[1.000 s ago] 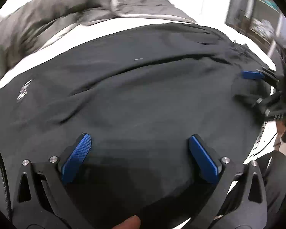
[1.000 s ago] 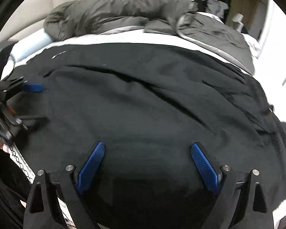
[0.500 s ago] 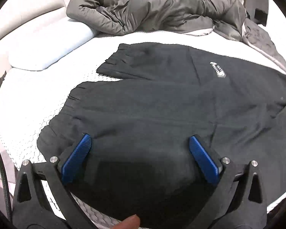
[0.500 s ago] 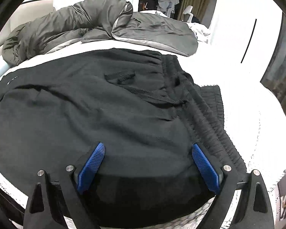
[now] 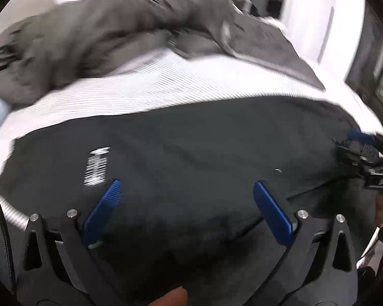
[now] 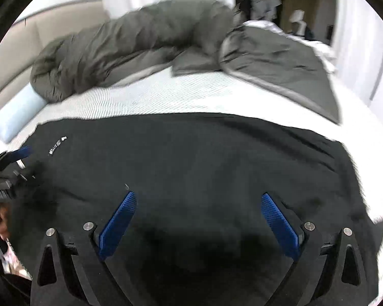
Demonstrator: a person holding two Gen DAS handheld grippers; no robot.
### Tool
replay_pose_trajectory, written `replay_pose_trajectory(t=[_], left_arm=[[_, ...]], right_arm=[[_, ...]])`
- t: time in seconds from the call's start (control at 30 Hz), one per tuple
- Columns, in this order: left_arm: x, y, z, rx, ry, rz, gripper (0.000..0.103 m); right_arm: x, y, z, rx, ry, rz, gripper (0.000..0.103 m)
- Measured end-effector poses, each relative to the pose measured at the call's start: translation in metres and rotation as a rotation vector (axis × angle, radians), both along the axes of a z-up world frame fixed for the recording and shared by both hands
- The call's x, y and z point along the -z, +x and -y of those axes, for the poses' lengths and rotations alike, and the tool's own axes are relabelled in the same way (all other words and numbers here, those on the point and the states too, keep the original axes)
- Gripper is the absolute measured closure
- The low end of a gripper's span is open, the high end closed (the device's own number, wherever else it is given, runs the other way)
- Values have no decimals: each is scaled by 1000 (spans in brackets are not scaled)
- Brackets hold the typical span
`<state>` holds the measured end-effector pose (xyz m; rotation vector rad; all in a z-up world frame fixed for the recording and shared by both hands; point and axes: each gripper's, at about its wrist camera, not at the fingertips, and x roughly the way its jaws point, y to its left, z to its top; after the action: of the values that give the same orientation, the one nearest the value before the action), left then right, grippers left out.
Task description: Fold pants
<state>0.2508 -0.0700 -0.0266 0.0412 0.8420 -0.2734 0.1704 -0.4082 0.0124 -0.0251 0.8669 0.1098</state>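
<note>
Both tongs, left (image 5: 186,209) and right (image 6: 196,219), gape released over flat pants (image 6: 191,158); next, grab an edge to fold.

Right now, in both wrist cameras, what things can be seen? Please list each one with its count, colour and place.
pants: one, black, spread flat on the near part of the bed, under both grippers; small white logo print near their left side.
duvet: one, dark grey, bunched along the far side of the bed.
pillow: one, pale blue, far left, partly under the duvet.
bed sheet: one, white, textured, bare between pants and duvet.
left gripper: one, black with blue pads, open, over the pants.
right gripper: one, black with blue pads, open, over the pants.
</note>
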Motion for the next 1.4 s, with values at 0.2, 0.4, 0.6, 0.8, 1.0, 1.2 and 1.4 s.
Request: replay_pose_trajectory(t=[0.2, 0.4, 0.6, 0.8, 1.0, 1.2, 1.4], left_arm=[[50, 40, 48, 81, 121, -118, 1], [62, 30, 13, 44, 132, -143, 0], [57, 34, -36, -129, 160, -143, 0], [19, 45, -23, -58, 69, -70, 1], [37, 78, 52, 106, 153, -129, 0], [61, 103, 32, 51, 115, -213, 0], [64, 119, -35, -162, 95, -208, 0]], right_arm=[[54, 72, -37, -88, -89, -162, 4], [61, 68, 30, -23, -201, -166, 5], [73, 56, 184, 425, -159, -196, 3], [30, 58, 153, 359, -104, -86, 3], [35, 111, 32, 26, -26, -89, 3], [77, 134, 10, -50, -141, -193, 3], [77, 126, 147, 440, -147, -195, 2]])
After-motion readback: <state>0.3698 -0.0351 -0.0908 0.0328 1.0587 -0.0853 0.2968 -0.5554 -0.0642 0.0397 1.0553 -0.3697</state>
